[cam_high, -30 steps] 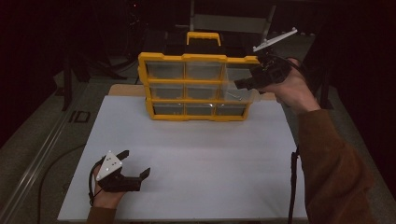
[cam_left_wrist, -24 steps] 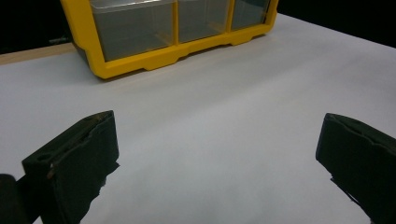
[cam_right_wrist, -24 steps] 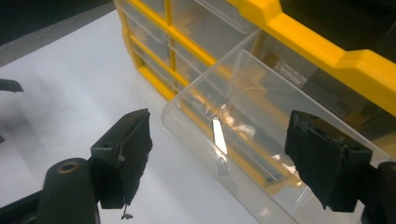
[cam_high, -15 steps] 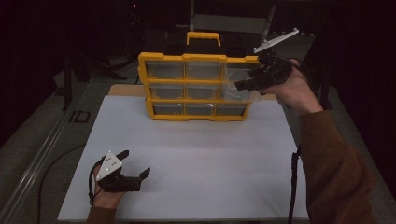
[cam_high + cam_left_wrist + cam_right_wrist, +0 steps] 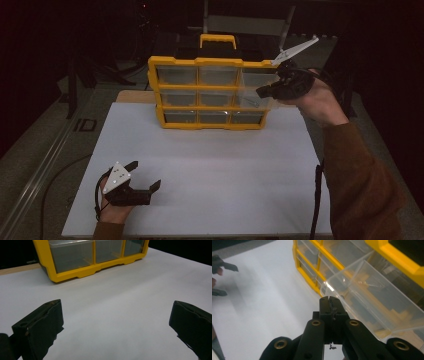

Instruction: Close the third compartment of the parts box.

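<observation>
The right gripper sat at the upper right corner of the yellow plastic organiser with nine clear drawers, which stood upright at the far edge of the white table top. Its jaws had just been closing and met tip to tip beside the near lip of the clear plastic drawer – the top right one, pulled partway out of its slot. Whether the pads pinched that lip or merely touched it was hard to make out. By my reading the drawer was half drawn, with the rest of the pull or any emptying left to do.

The left gripper rested near the front edge, well apart from the organiser, jaws spread wide and holding nothing. The drawer's contents were blurred – pale yellowish shapes, no more.
</observation>
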A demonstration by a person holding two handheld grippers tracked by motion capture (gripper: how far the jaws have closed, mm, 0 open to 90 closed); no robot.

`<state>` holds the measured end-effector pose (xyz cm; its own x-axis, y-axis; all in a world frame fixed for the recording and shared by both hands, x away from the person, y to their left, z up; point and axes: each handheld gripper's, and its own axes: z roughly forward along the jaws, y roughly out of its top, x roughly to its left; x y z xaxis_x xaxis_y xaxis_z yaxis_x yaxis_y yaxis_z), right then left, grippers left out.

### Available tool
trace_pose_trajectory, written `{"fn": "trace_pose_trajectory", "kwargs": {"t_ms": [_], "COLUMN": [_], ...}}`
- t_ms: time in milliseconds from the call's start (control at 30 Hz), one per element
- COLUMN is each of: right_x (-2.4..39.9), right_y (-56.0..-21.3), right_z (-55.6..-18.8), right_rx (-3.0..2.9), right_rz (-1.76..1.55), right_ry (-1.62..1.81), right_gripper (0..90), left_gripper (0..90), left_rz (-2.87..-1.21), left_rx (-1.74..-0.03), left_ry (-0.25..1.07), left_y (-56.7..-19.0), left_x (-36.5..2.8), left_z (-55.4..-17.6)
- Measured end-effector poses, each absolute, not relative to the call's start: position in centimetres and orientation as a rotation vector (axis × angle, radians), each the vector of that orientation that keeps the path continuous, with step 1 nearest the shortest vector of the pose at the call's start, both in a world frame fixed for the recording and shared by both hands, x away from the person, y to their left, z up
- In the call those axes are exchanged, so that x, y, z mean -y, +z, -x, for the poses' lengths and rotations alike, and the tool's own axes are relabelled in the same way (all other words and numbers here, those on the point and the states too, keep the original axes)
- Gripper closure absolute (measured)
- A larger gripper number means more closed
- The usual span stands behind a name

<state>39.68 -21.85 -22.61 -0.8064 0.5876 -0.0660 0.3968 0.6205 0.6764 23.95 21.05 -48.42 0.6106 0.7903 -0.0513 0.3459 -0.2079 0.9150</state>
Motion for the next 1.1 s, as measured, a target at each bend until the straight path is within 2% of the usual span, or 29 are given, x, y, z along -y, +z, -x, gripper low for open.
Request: {"fn": "trace_pose_trajectory", "kwargs": {"t_ms": [1100], "right_x": [23.1], "right_y": [-28.9], "right_z": [-40.1], "right_rx": [-2.502], "right_rz": [-0.926], "right_ry": [0.873], "right_gripper": [89.8], "left_gripper": [0.1], "left_rz": [-1.802], "left_rx": [-0.92], "left_ry": [0.539], "left_y": [-48.4], "left_x": [-21.0], "left_z": [-24.0]}}
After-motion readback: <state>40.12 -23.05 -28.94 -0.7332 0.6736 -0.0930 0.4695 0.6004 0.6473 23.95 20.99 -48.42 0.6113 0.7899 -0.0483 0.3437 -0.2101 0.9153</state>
